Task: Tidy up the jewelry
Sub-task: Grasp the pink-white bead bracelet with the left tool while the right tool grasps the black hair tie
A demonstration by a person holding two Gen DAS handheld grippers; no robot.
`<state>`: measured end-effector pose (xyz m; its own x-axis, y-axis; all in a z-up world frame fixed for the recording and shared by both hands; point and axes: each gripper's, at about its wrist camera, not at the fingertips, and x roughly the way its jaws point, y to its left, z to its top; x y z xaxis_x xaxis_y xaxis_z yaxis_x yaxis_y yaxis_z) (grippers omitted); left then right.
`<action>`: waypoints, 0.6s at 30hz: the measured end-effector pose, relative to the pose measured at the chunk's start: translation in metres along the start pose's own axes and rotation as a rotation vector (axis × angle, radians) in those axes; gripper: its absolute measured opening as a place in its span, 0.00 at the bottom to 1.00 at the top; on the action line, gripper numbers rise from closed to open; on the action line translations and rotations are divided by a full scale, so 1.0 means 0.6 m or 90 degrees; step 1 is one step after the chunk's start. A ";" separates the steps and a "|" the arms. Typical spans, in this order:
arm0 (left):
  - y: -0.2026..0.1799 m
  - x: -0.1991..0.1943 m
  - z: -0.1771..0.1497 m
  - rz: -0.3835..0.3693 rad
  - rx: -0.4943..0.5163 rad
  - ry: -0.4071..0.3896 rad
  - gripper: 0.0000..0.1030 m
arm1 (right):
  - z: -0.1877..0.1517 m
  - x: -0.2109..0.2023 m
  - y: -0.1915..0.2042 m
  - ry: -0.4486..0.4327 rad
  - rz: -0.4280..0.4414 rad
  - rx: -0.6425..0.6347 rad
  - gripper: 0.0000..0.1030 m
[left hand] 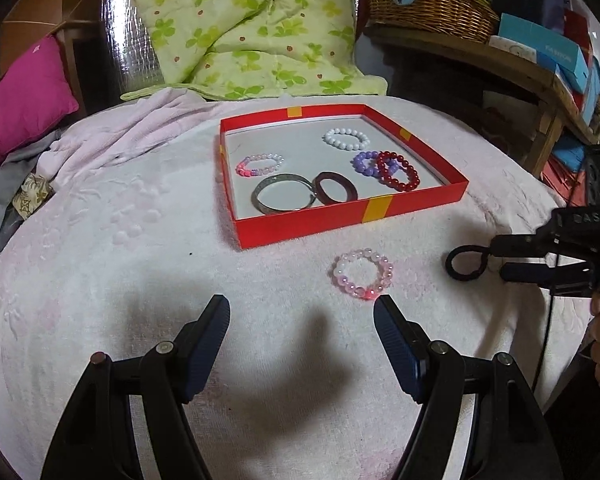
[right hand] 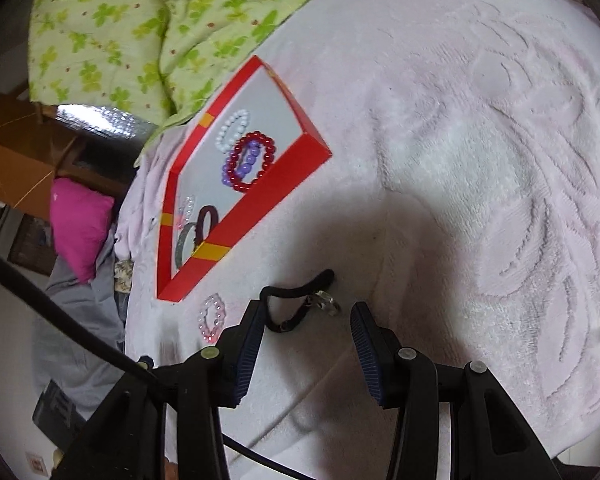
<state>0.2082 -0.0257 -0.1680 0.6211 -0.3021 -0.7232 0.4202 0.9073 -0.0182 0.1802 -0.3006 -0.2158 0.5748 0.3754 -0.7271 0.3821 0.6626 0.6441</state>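
Six bracelets (left hand: 397, 170) in one red tray (left hand: 352, 216), two bracelets (left hand: 362, 274) outside it.

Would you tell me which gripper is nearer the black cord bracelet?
Right. The right gripper has the black cord bracelet at its fingertips; the left gripper sits farther away, by the pink beaded bracelet.

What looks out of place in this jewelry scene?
Two pieces lie on the towel outside the red box: a pink beaded bracelet and a black cord bracelet. Inside, the red bracelet overlaps the purple one.
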 end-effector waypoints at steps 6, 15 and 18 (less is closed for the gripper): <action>-0.004 0.016 0.009 -0.020 -0.004 0.007 0.73 | 0.015 0.020 0.016 -0.010 -0.017 0.007 0.49; -0.025 0.062 0.032 -0.075 0.023 0.029 0.73 | 0.029 0.043 0.053 -0.022 -0.061 -0.047 0.50; -0.038 0.075 0.036 -0.085 0.048 0.037 0.73 | 0.028 0.053 0.073 -0.026 -0.101 -0.098 0.41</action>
<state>0.2409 -0.0661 -0.1853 0.5179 -0.3995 -0.7564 0.5460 0.8351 -0.0672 0.2272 -0.2704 -0.2069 0.5459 0.2346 -0.8043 0.3565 0.8038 0.4764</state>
